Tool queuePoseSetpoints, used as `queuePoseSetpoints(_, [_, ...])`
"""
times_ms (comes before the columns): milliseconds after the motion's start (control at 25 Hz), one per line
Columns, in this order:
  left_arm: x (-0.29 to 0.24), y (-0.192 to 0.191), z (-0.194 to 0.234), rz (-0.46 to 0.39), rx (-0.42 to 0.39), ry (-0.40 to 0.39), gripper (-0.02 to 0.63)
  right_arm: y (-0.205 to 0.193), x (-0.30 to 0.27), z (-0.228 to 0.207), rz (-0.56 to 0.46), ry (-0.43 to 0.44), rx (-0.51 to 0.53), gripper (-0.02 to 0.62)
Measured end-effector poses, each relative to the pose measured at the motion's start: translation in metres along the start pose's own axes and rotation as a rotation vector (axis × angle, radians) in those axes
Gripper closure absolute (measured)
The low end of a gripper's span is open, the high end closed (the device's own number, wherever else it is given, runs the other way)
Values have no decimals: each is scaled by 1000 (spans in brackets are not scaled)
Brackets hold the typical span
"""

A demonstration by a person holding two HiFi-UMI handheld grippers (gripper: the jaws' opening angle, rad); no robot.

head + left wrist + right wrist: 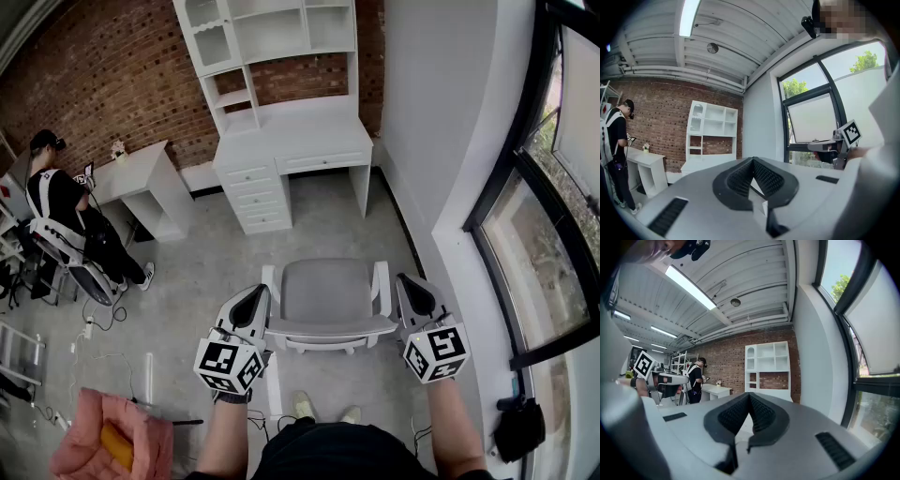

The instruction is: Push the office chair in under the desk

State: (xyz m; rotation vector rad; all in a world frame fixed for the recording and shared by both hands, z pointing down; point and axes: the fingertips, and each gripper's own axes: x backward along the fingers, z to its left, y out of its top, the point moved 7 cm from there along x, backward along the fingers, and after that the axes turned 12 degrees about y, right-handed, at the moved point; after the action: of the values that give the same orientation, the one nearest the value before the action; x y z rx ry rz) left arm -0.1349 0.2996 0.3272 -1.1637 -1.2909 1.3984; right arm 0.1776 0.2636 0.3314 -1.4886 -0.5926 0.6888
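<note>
A grey office chair point(324, 298) with white armrests stands on the floor with its back towards me, well short of the white desk point(298, 148). The desk has drawers on its left, a shelf unit on top and a kneehole point(323, 192) on its right. My left gripper point(255, 298) is shut and empty at the left end of the chair's back; whether it touches I cannot tell. My right gripper point(413, 289) is shut and empty just off the right armrest. Both gripper views look over shut jaws towards the desk point(705, 164) point(771, 392).
A person in black point(58, 202) stands at a small white table point(141, 178) at the left, beside another chair point(75, 262). Cables lie on the floor at the left. A pink cushion point(112, 441) sits at the lower left. A white wall and windows point(534, 234) run along the right.
</note>
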Motion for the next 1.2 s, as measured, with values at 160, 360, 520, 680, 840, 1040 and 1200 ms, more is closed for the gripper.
queuePoseSetpoints(160, [1, -3, -1, 4, -8, -2, 600, -3, 1, 2, 3, 1, -2, 592])
queuePoseSetpoints(360, [2, -7, 2, 13, -13, 1, 600, -5, -1, 5, 10, 9, 2, 592])
queuePoseSetpoints(520, [0, -14, 1, 23, -23, -4, 600, -9, 0, 3, 17, 9, 5, 592])
queuePoseSetpoints(680, [-6, -21, 6, 39, -34, -8, 600, -14, -6, 4, 29, 8, 11, 592])
queuePoseSetpoints(840, [-8, -23, 9, 40, -46, -19, 600, -16, -14, 8, 40, 5, 25, 592])
queuePoseSetpoints(1040, [-14, -20, 19, 28, -28, -17, 600, -12, -26, 11, 34, 10, 30, 592])
queuePoseSetpoints(1200, [-23, -22, 22, 32, -24, -36, 600, -11, -30, 8, 29, 0, 33, 592])
